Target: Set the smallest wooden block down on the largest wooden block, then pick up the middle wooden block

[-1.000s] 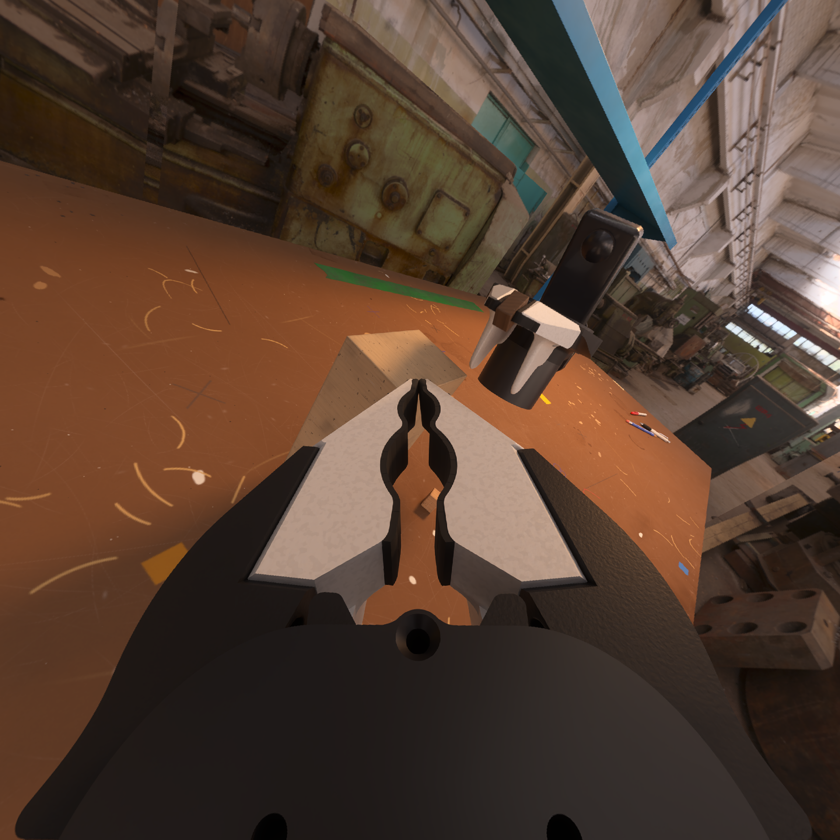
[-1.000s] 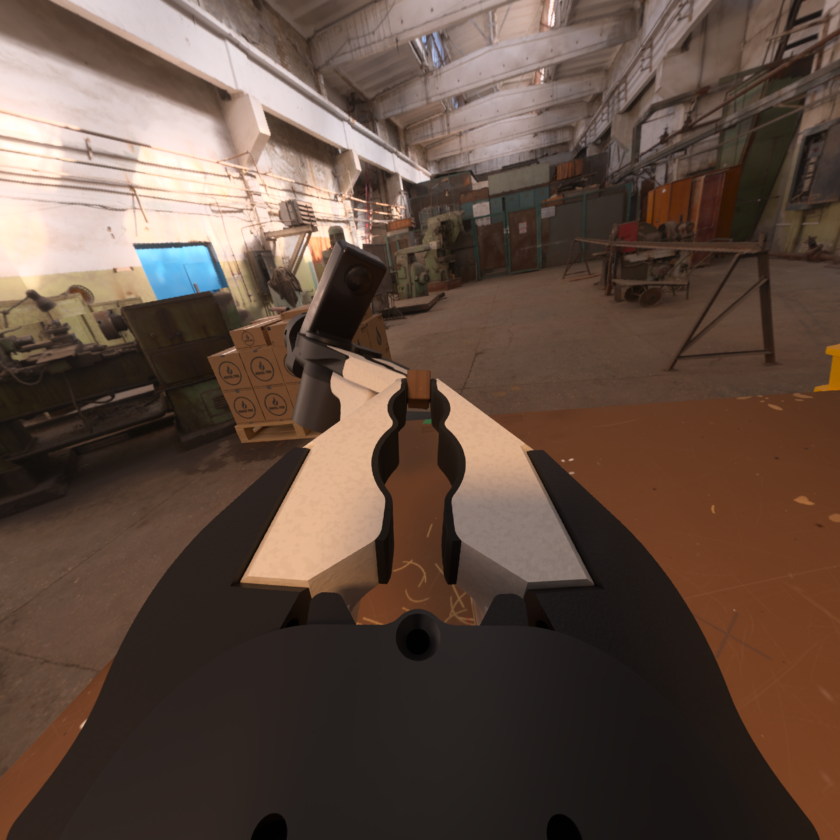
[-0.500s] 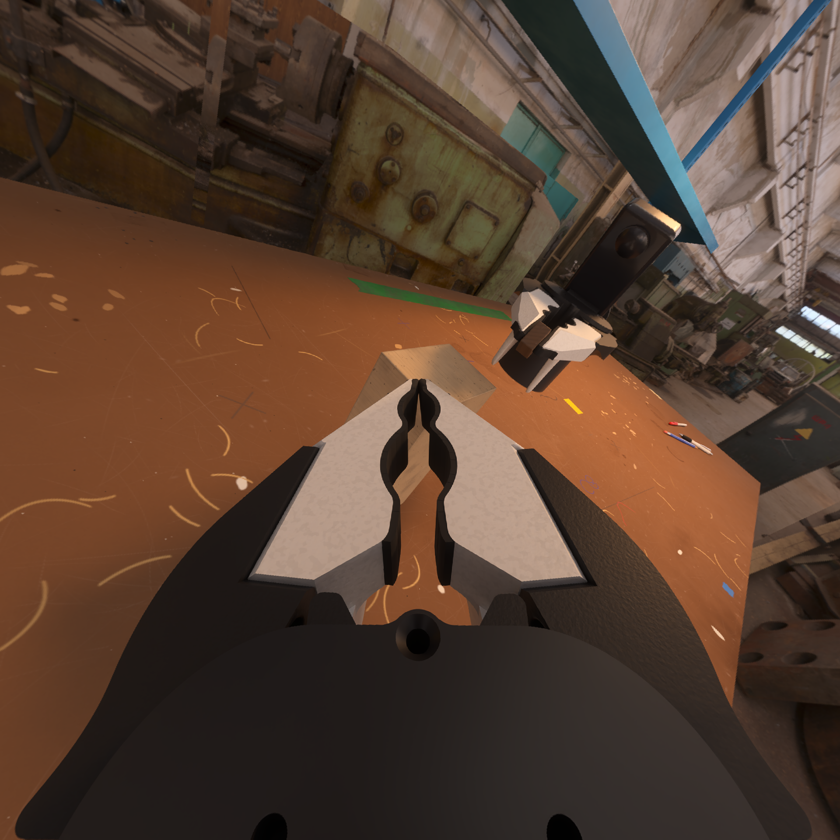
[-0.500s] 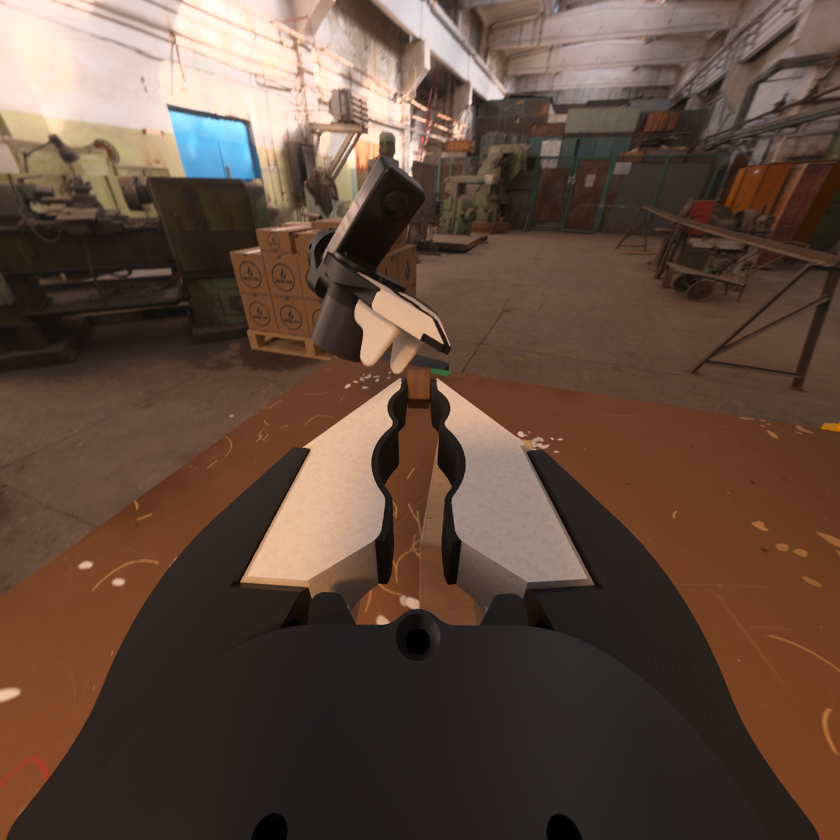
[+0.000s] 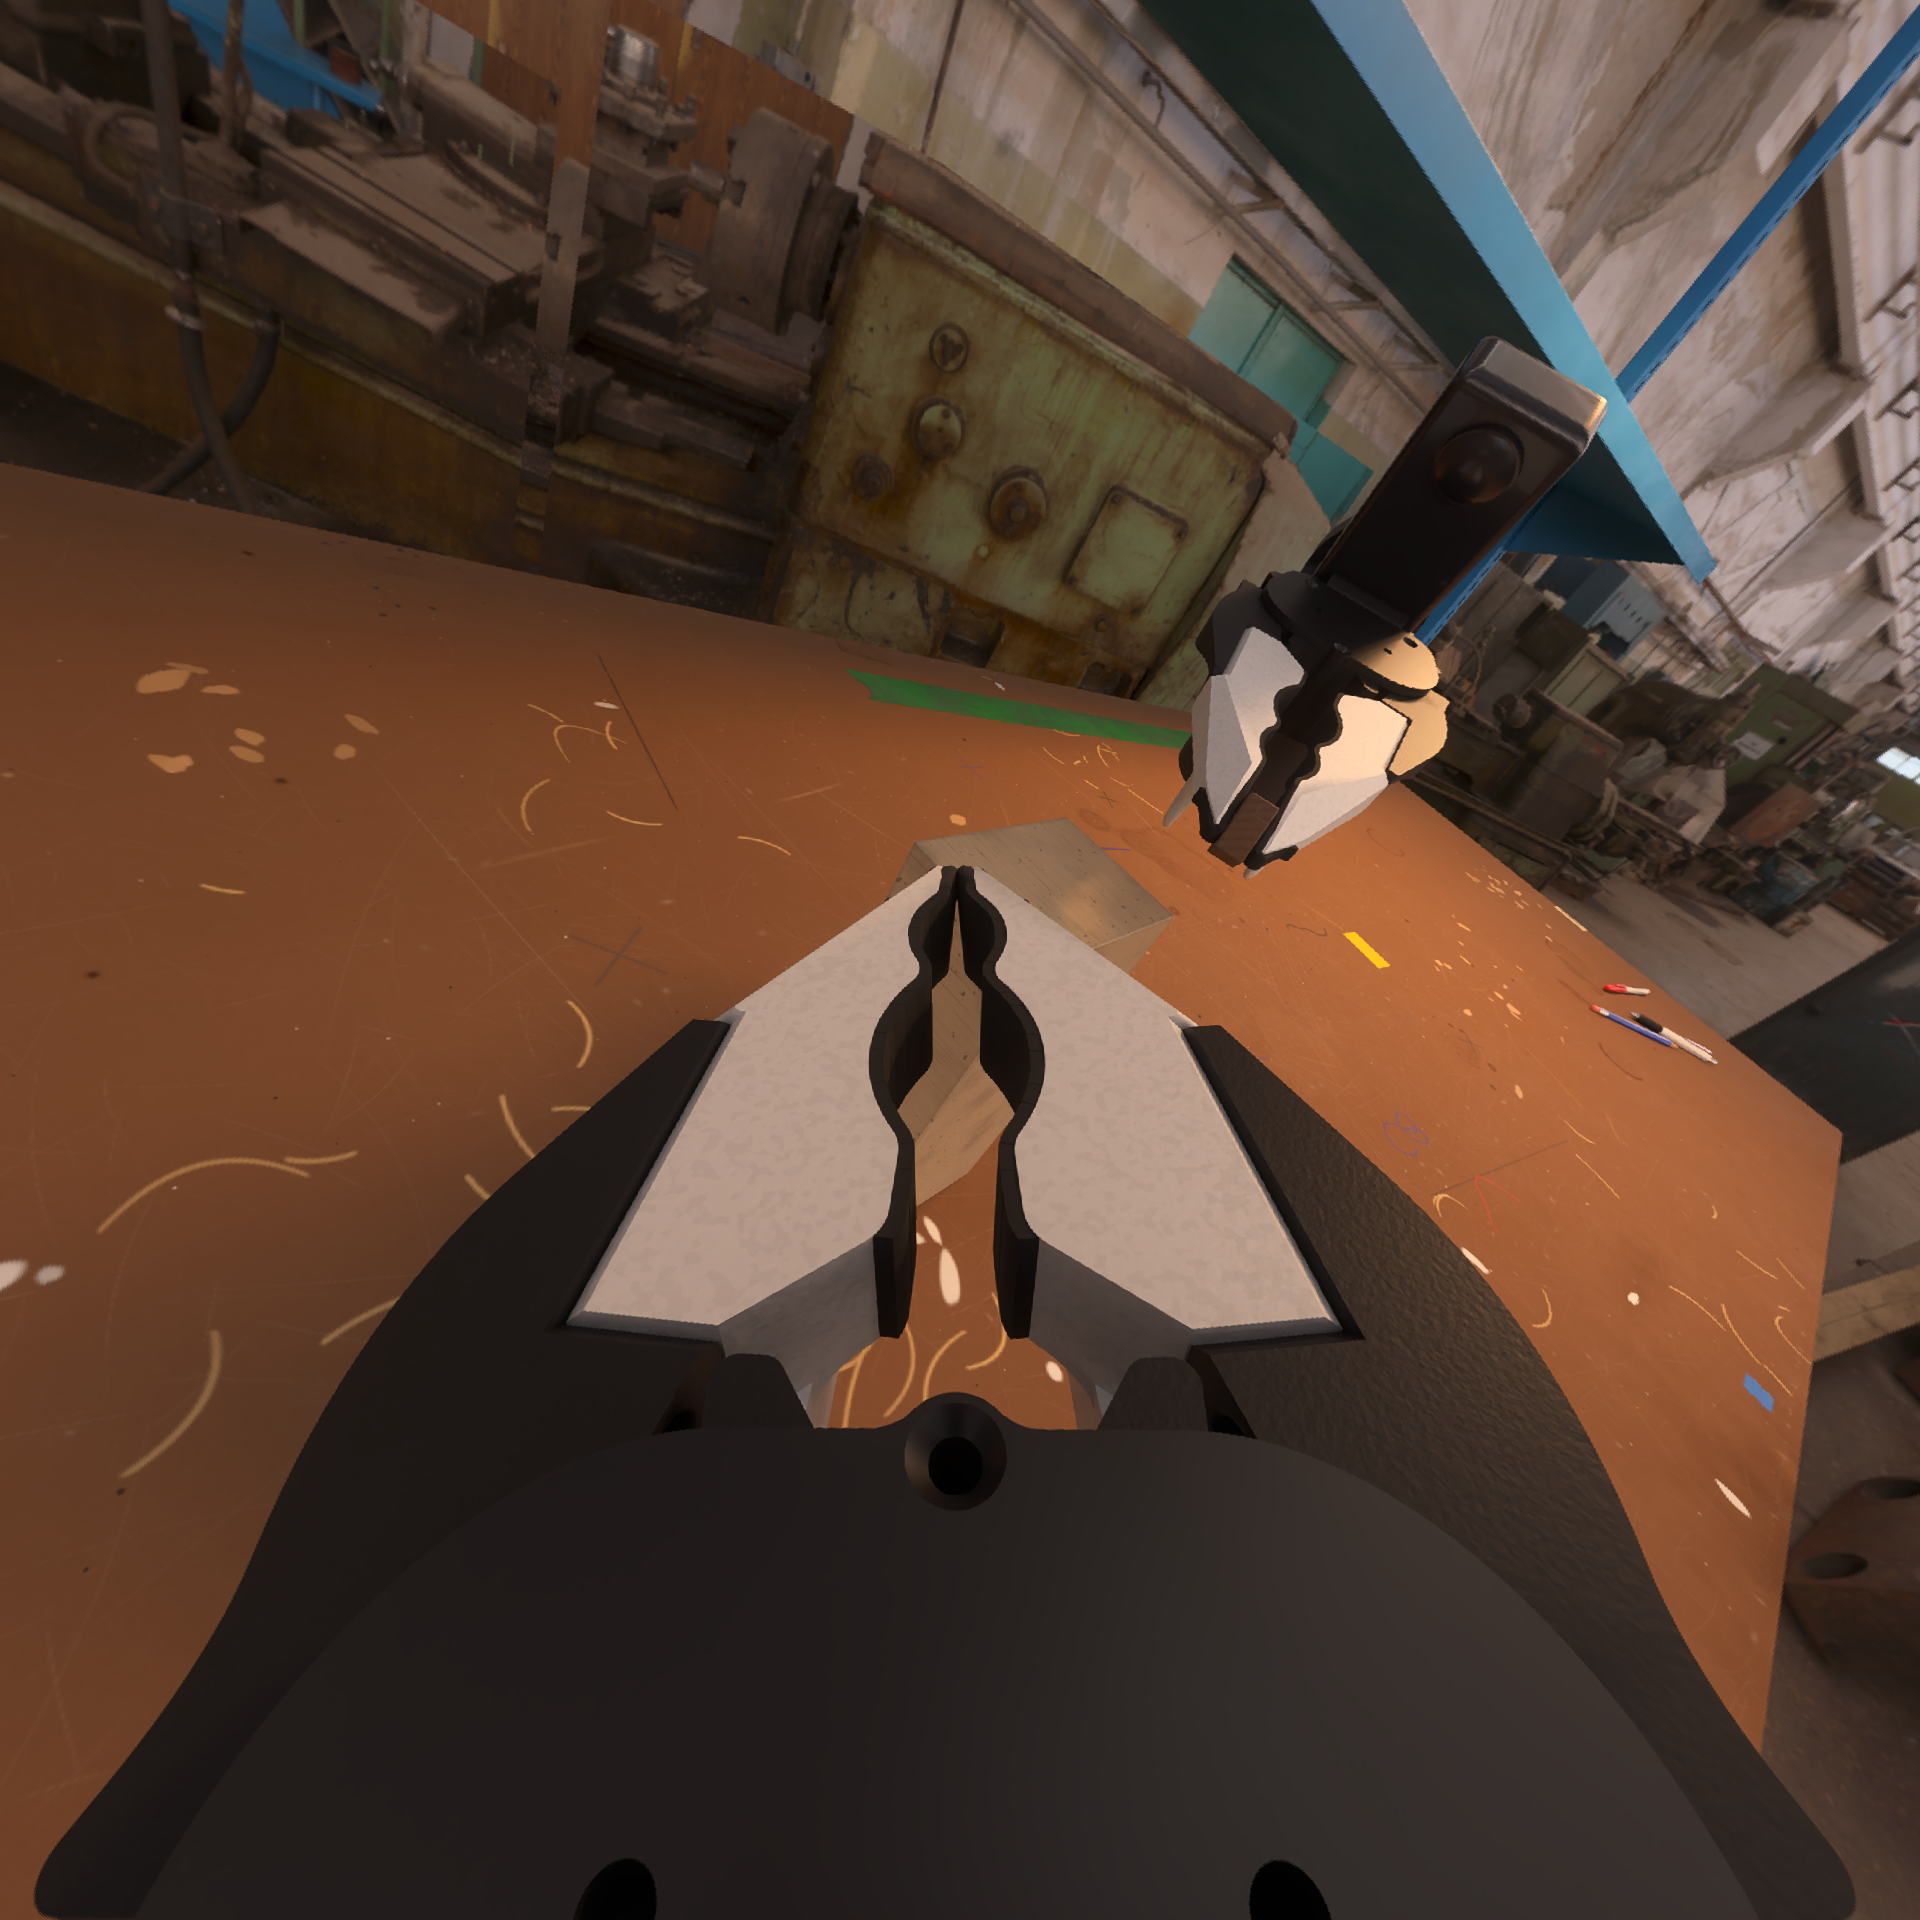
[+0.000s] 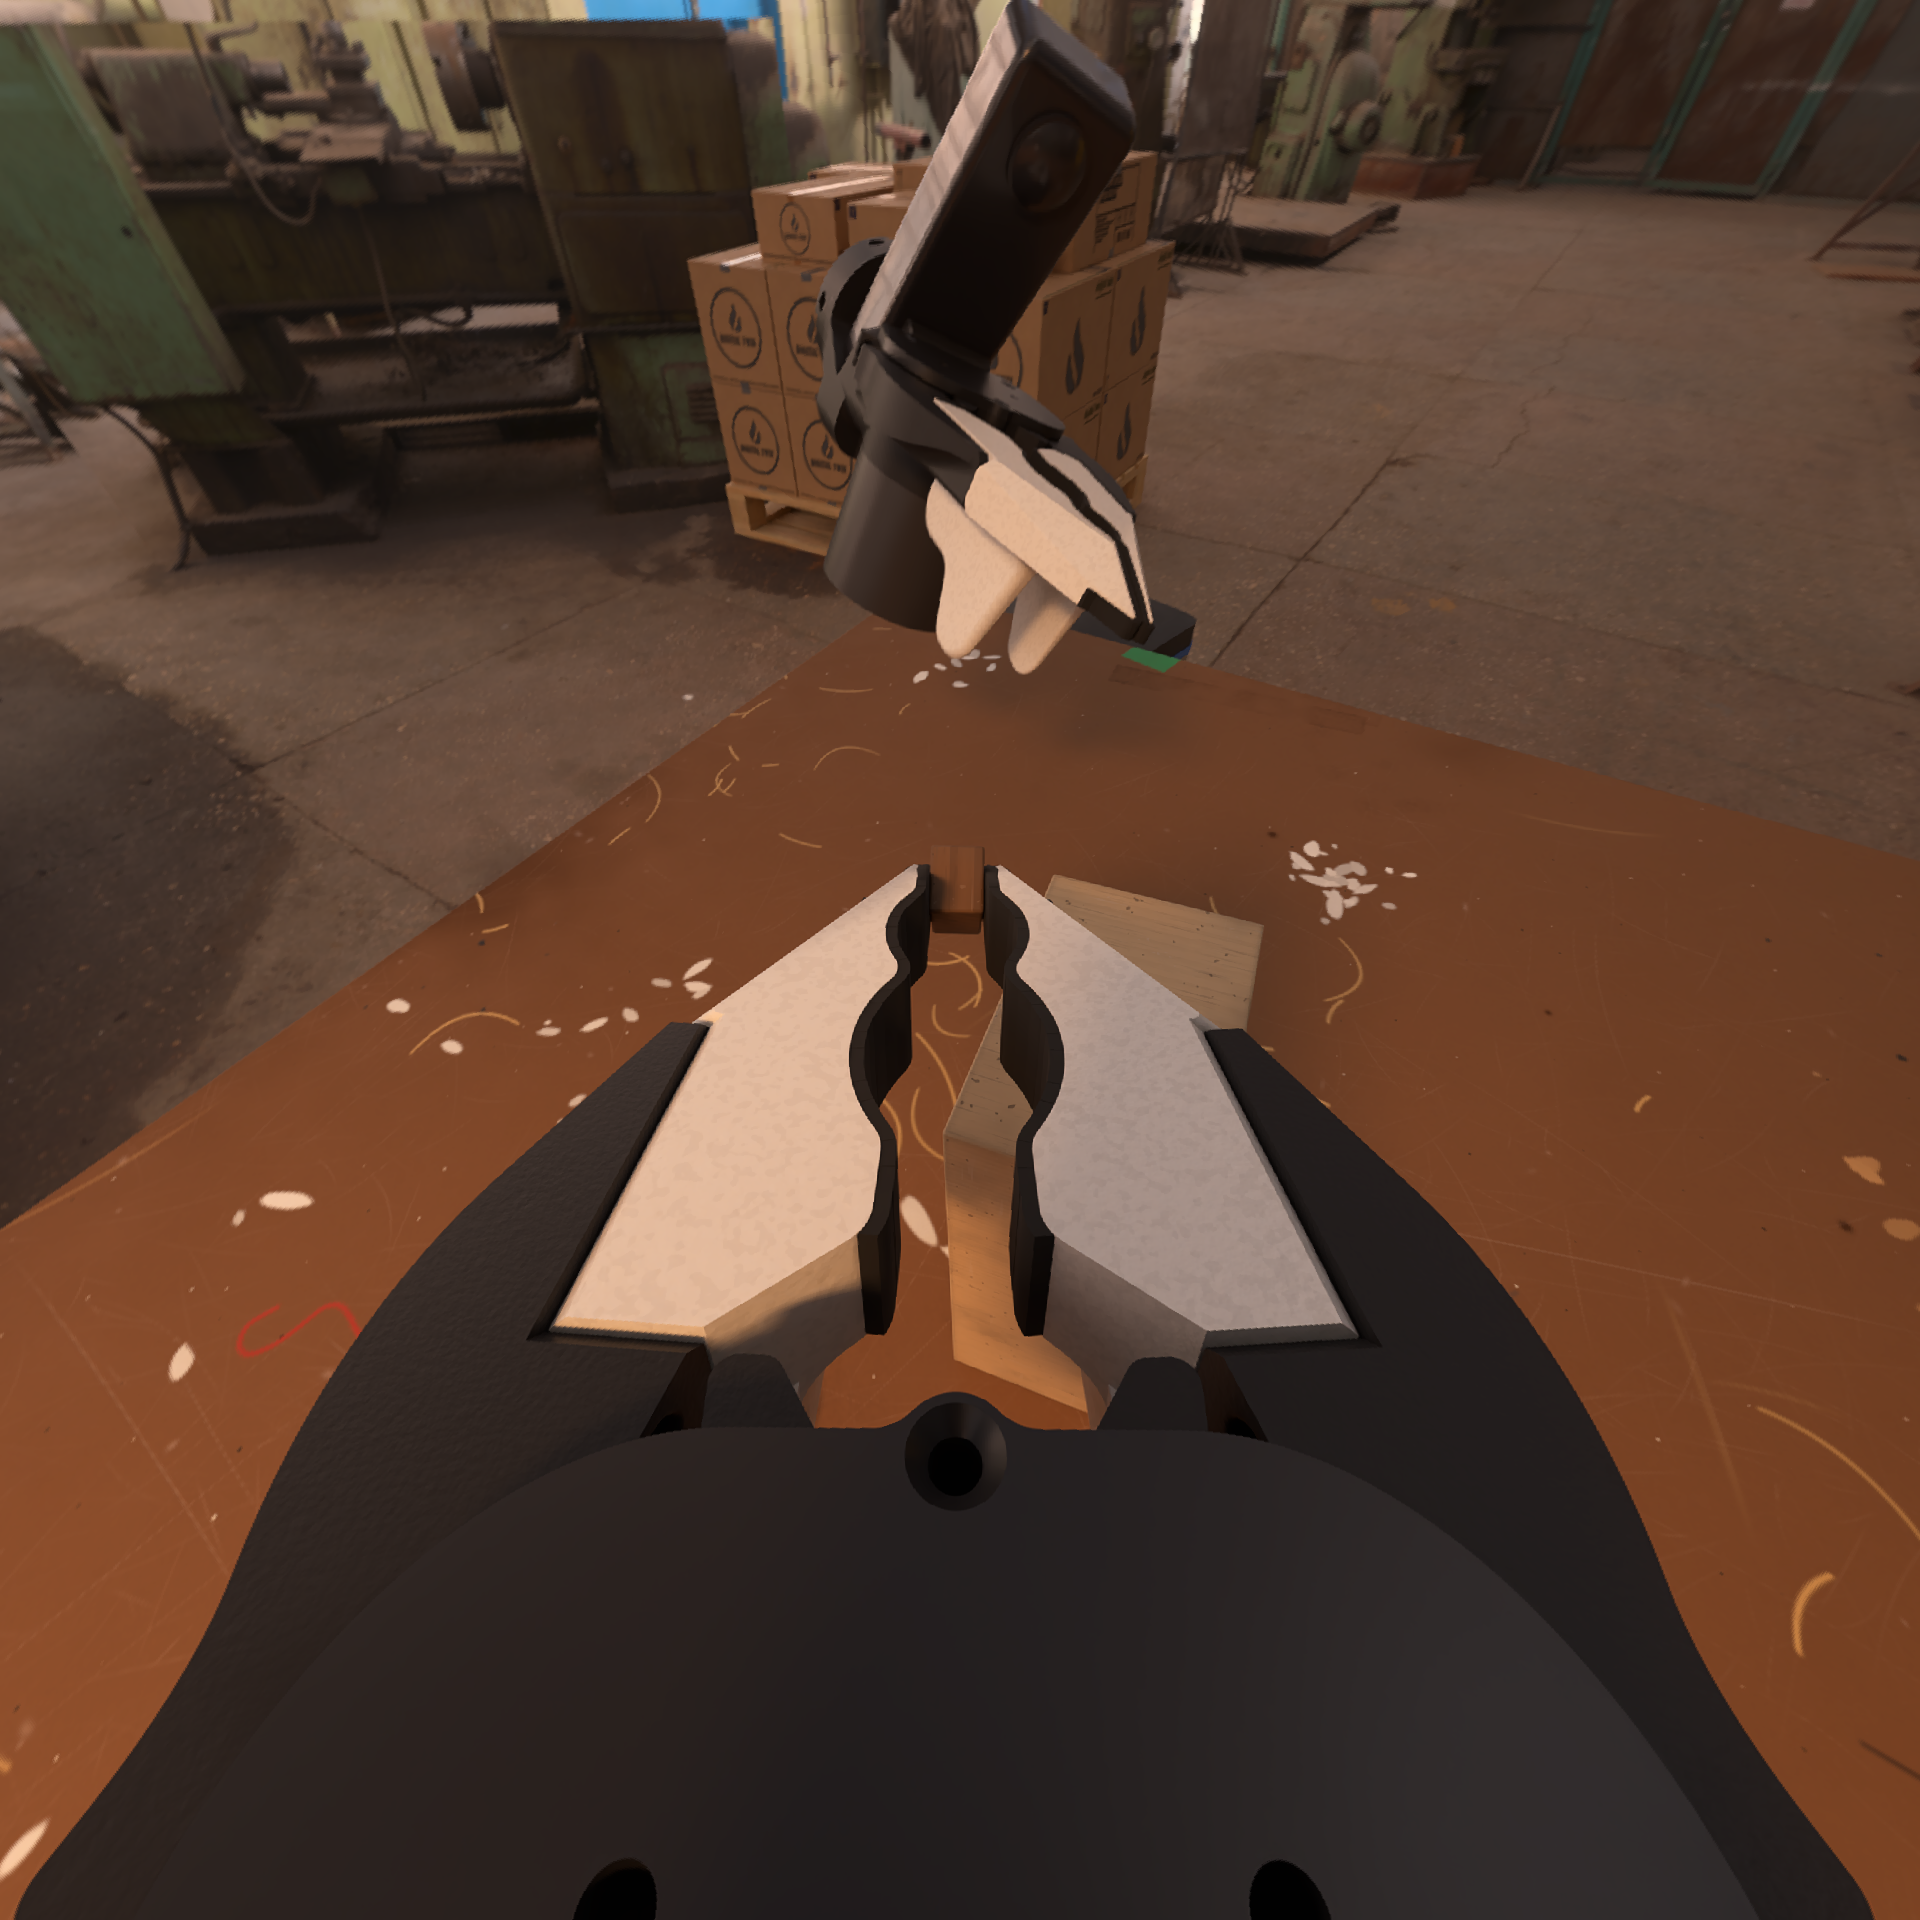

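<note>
My right gripper [image 6: 957, 902] is shut on the smallest block [image 6: 957, 896], a dark brown piece held at the fingertips above the table. The largest block [image 6: 1169, 951], pale wood, lies just under and right of those fingers. In the left wrist view the same gripper [image 5: 1244, 844] points down with the small block [image 5: 1238, 831] just right of and above the pale block [image 5: 1075, 883]. My left gripper [image 5: 957, 881] is shut and empty, its tips in front of the pale block; it also shows in the right wrist view [image 6: 1148, 621], hovering over the far table edge. The middle block is not in view.
The orange-brown table [image 5: 312, 935] is scratched and paint-flecked. A green tape strip [image 5: 997, 709] marks its far edge. Pens [image 5: 1652, 1029] lie near the right edge. Past the edge [image 6: 623, 831] the table drops to the workshop floor.
My right gripper has tilted downward and come in over the pale block with the small block still held. My left gripper has drawn back and risen, staying shut.
</note>
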`<action>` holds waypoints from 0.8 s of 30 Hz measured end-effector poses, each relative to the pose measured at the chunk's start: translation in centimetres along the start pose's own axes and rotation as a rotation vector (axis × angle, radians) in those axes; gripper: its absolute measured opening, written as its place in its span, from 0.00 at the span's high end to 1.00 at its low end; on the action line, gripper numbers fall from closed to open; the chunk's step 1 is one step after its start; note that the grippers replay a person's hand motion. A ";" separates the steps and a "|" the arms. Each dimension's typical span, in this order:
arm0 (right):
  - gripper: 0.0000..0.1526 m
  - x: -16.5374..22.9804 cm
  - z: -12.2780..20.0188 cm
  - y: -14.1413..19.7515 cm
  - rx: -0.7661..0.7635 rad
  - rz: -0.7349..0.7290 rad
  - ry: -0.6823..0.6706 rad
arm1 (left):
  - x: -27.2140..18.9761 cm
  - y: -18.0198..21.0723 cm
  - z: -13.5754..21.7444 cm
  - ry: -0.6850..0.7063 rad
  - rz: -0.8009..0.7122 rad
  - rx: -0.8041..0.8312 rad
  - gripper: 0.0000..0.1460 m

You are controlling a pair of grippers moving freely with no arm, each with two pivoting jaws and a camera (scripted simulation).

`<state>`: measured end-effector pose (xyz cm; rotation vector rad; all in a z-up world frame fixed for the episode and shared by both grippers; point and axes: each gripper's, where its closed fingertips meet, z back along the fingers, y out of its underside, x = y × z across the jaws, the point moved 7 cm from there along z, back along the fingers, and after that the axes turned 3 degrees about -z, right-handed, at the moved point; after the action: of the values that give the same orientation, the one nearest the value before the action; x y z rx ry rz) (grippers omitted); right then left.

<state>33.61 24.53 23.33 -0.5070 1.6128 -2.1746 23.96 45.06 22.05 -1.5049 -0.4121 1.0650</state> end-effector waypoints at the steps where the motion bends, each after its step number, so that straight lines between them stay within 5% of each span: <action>1: 0.94 0.0 0.0 -0.1 0.008 0.006 -0.008 | 0.0 -0.1 0.1 0.002 -0.001 -0.001 1.00; 12: 0.94 -2.3 -0.1 0.7 0.128 -0.078 0.161 | -0.2 0.8 -0.7 0.078 0.008 0.083 0.99; 19: 0.94 -1.8 -0.1 0.0 0.139 -0.069 0.145 | -0.2 0.6 -1.3 0.081 -0.004 0.118 0.75; 24: 0.94 -1.2 0.2 -0.4 0.165 -0.032 0.065 | -0.5 0.6 -1.3 0.129 0.005 0.132 0.71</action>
<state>34.71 25.10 23.66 -0.4192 1.4496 -2.3451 24.53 43.72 21.53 -1.4477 -0.2431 0.9742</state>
